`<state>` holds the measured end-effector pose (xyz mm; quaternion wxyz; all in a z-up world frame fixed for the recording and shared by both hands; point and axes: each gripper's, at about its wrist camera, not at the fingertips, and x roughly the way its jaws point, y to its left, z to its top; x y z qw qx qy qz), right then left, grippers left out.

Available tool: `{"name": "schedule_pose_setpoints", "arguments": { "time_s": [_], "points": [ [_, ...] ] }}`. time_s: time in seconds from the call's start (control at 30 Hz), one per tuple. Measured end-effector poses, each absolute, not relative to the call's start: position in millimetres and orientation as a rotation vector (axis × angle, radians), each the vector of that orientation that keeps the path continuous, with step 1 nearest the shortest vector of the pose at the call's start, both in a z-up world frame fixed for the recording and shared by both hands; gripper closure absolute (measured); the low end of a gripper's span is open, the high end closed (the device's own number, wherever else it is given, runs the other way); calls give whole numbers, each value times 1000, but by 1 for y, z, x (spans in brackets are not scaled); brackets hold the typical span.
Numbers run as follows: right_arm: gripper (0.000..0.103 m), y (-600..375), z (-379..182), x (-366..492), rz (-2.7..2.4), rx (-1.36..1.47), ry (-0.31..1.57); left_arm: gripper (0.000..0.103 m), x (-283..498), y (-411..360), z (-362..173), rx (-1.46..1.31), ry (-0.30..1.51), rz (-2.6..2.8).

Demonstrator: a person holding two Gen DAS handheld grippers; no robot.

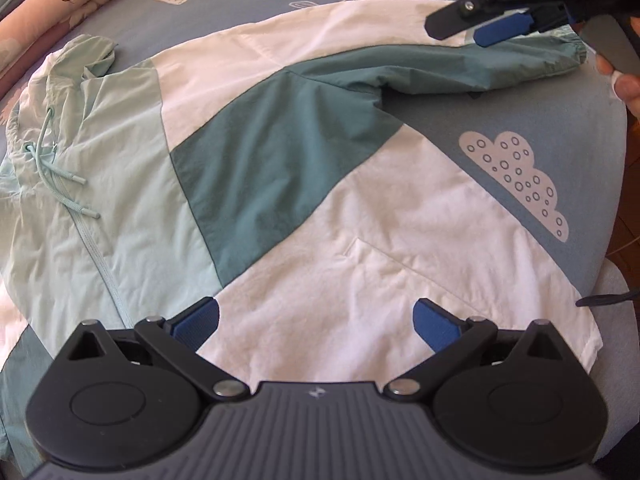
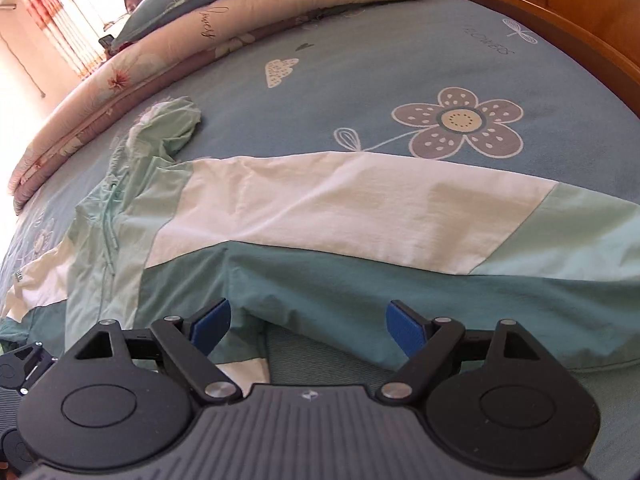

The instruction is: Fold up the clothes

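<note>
Jacket point(image 1: 256, 168) spread; bedsheet point(image 1: 460, 120) beyond sleeve point(image 1: 460, 68)

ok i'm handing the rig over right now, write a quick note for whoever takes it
Left tongs: open, empty, over the white hem of the jacket.
Right tongs: open, empty, above the dark green sleeve, near its underarm.
Jacket lies spread front up on the blue bedspread, hood toward the folded quilts, sleeve stretched out sideways.
Done: jacket laid out flat; no fold visible yet.
Left: fold the sleeves in, then the body.
</note>
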<state>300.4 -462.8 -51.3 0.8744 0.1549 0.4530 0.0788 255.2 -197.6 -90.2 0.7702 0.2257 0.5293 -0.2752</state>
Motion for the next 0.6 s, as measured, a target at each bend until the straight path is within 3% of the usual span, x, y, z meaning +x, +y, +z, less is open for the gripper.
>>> {"name": "schedule_pose_setpoints", "arguments": {
  "time_s": [0.3, 0.6],
  "points": [
    [0, -379, 1, 255, 315, 159, 861, 1, 209, -160, -74, 476, 1097, -598],
    [0, -297, -88, 266, 279, 88, 1024, 1, 186, -102, -93, 397, 1107, -472]
  ]
}}
